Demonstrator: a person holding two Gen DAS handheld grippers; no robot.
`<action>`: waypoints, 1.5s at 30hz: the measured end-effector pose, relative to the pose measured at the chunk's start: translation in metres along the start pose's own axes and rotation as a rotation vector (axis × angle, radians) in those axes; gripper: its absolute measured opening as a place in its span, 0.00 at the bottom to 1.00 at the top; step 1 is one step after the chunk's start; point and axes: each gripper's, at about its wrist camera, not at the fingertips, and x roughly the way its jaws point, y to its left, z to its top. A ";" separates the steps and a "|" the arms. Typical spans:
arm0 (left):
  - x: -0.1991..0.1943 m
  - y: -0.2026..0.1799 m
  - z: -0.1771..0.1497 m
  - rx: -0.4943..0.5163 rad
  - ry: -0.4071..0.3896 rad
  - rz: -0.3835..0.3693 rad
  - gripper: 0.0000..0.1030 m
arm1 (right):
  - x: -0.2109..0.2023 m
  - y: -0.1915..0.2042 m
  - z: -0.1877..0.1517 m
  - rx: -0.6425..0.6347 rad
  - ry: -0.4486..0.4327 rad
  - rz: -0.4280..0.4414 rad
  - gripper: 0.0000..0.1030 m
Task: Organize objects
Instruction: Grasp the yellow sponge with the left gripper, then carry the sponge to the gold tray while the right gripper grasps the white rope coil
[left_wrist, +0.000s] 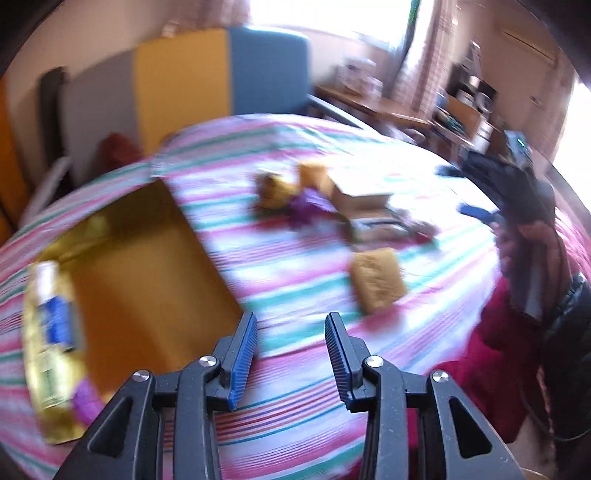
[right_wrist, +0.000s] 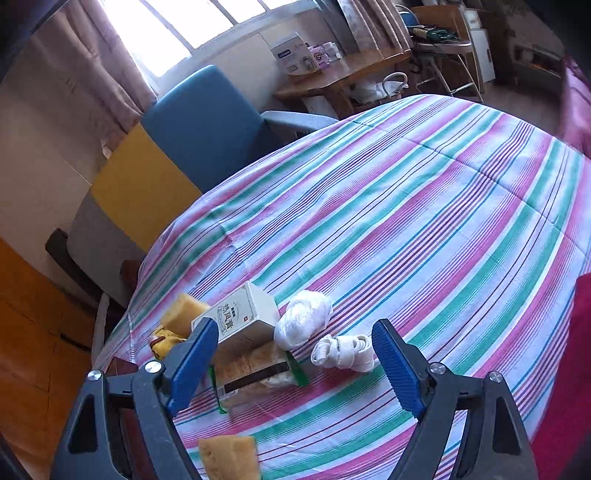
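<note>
Two grippers hang over the striped bedspread (right_wrist: 424, 206), both empty. Left gripper (left_wrist: 291, 343) has its jaws narrowly parted beside the yellow box (left_wrist: 147, 280), where a bottle (left_wrist: 51, 332) lies. Right gripper (right_wrist: 295, 354) gapes wide above the carton (right_wrist: 243, 314), white bundle (right_wrist: 303, 317), strap (right_wrist: 343, 350) and sponges (right_wrist: 229, 458).

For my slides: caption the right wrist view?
Open right tongs over a striped bedspread, above a white box, bagged bundle and sponges.

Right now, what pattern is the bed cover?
Bed cover: pink, green, white and blue stripes; clearest in the right wrist view.
</note>
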 end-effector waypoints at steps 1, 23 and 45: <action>0.010 -0.013 0.004 0.020 0.013 -0.027 0.42 | 0.002 0.001 0.000 -0.004 0.009 0.009 0.84; 0.136 -0.077 0.027 0.019 0.176 -0.087 0.53 | 0.014 -0.010 -0.003 0.061 0.054 0.086 0.89; 0.077 -0.056 -0.037 0.073 0.114 -0.120 0.52 | 0.039 -0.013 -0.006 0.021 0.135 -0.134 0.81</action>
